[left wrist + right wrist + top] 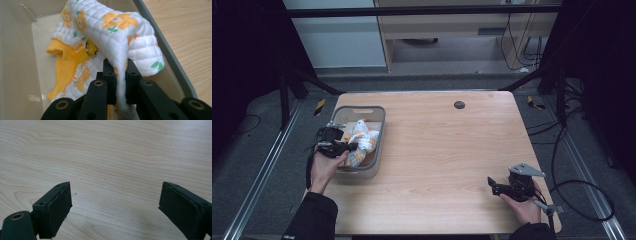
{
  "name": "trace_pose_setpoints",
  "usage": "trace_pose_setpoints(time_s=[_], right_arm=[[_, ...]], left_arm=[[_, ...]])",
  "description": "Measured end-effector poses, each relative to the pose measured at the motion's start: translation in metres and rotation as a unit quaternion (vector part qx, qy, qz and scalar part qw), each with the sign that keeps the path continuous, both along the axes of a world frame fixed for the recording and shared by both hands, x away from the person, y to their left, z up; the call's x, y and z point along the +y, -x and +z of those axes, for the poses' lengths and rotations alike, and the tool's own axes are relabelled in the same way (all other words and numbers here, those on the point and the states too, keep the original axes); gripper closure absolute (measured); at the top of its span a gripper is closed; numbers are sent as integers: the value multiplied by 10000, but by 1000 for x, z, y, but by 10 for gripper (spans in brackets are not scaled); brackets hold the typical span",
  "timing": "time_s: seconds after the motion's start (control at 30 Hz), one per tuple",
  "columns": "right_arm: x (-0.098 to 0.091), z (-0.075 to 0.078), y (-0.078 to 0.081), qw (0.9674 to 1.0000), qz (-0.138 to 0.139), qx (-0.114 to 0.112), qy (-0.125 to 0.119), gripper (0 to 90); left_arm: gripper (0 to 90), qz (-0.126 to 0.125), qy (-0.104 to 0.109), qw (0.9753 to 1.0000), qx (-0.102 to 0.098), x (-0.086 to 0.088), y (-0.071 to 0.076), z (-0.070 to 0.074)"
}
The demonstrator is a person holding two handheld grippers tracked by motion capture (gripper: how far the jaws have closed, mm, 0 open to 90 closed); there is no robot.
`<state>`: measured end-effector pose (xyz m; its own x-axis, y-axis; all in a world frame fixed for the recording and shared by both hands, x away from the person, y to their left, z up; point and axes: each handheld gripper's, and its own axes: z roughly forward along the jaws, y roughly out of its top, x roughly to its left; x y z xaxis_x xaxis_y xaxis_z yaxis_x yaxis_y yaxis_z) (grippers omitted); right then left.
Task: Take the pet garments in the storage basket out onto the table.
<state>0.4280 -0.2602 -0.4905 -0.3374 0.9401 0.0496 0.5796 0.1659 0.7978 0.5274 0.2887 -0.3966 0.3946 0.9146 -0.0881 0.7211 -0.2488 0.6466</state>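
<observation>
A white quilted garment [117, 32] printed with orange flowers, with a yellow ribbed trim and a metal ring, lies bunched in a grey bin [172, 62]. My left gripper [121, 65] is shut on a fold of this cloth, which hangs over its jaws. From above, the garment [363, 140] fills the bin [379, 120] at the table's left, and the left gripper [346, 148] reaches into it from the near side. My right gripper [493, 186] rests near the table's front right corner, open, its jaws [115, 205] wide apart over bare wood.
The light wooden table [437, 150] has a small dark round cap [459, 104] near its far edge. Dark floor, metal rails and cables surround the table. A cable loop [582, 200] lies right of the right hand.
</observation>
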Motion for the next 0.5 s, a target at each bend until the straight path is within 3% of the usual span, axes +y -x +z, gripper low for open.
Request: trace_pose_setpoints(time_s=[0.5], right_arm=[[0, 1, 1, 10000, -39, -19, -51, 109]], left_arm=[[824, 41, 69, 9996, -254, 11, 11, 24]])
